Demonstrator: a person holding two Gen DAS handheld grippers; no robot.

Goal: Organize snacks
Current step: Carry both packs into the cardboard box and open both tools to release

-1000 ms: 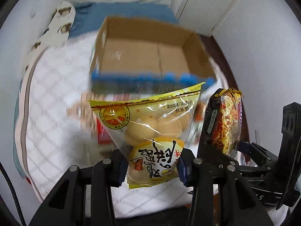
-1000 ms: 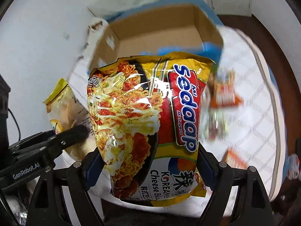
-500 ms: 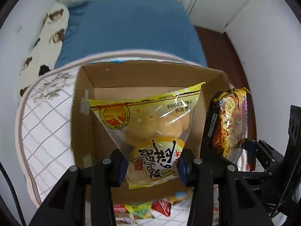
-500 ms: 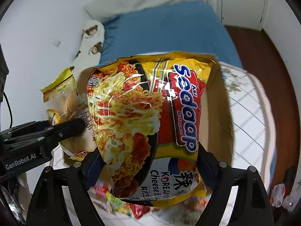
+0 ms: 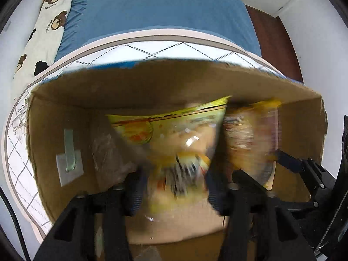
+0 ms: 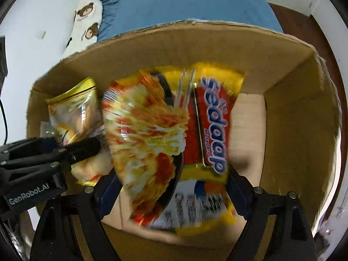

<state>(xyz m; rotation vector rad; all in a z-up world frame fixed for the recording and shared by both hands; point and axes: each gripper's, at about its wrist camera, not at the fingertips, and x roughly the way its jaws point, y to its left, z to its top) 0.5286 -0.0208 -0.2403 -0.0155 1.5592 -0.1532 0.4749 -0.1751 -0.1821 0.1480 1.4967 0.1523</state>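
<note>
My left gripper [image 5: 174,187] is shut on a clear yellow bag of small buns [image 5: 174,143], held down inside the brown cardboard box [image 5: 152,89]; the bag is motion-blurred. My right gripper [image 6: 171,191] is shut on a yellow and red Sedaap noodle packet [image 6: 174,134], also inside the box [image 6: 293,113]. The two sit side by side: the noodle packet [image 5: 250,139] shows right of the bun bag, and the bun bag [image 6: 74,117] with the left gripper's fingers [image 6: 87,148] shows left of the noodles.
The box stands on a white quilted mat [image 5: 152,50] on a blue bed sheet [image 5: 163,6]. A bear-print pillow [image 5: 41,30] lies along the left wall. Brown floor [image 5: 278,39] is at the right. A taped label [image 5: 69,167] sits on the box's left inner wall.
Both grippers have moved forward and down with their packets, from in front of the box to inside it. The loose snacks on the mat have left the views.
</note>
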